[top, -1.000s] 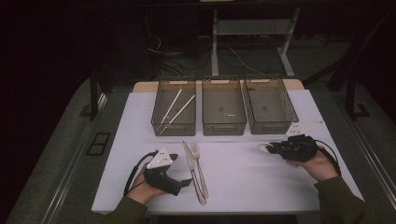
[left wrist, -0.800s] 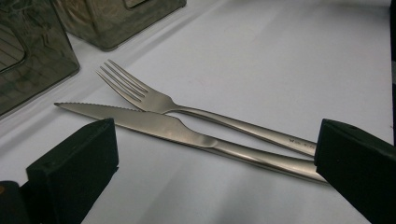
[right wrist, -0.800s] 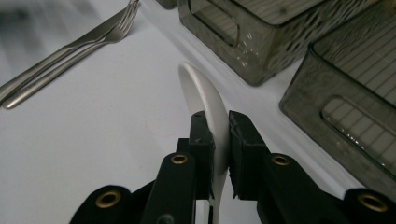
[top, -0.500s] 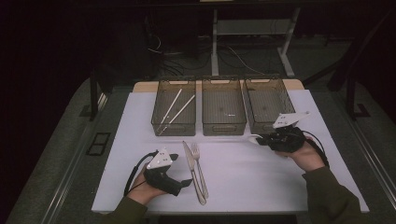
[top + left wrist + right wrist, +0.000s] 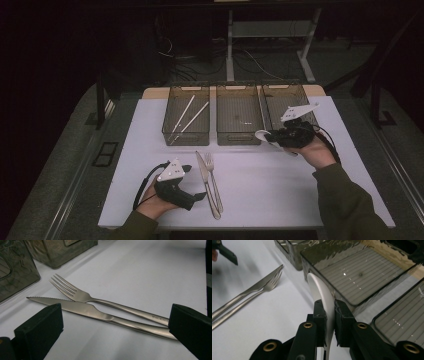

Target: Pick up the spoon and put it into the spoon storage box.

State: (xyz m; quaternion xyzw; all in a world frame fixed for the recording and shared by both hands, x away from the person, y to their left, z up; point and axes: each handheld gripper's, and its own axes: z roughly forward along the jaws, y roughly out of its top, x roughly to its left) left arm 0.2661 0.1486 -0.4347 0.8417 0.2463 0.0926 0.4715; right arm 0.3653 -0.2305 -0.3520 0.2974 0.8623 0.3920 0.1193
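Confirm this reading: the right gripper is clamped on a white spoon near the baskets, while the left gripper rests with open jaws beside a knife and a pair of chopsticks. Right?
Not quite. Beside the knife lies a fork, not chopsticks, as the left gripper view shows. The rest holds: the right gripper is clamped on the white spoon near the baskets, and the left gripper rests with open jaws.

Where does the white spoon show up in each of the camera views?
High view: the white spoon is right of centre, at the front of the middle basket, held by the right gripper.
Left gripper view: it is not in this picture.
Right gripper view: the spoon rises from bottom centre, pinched between the black fingers.
Shared landmark: the fork lying beside the knife.
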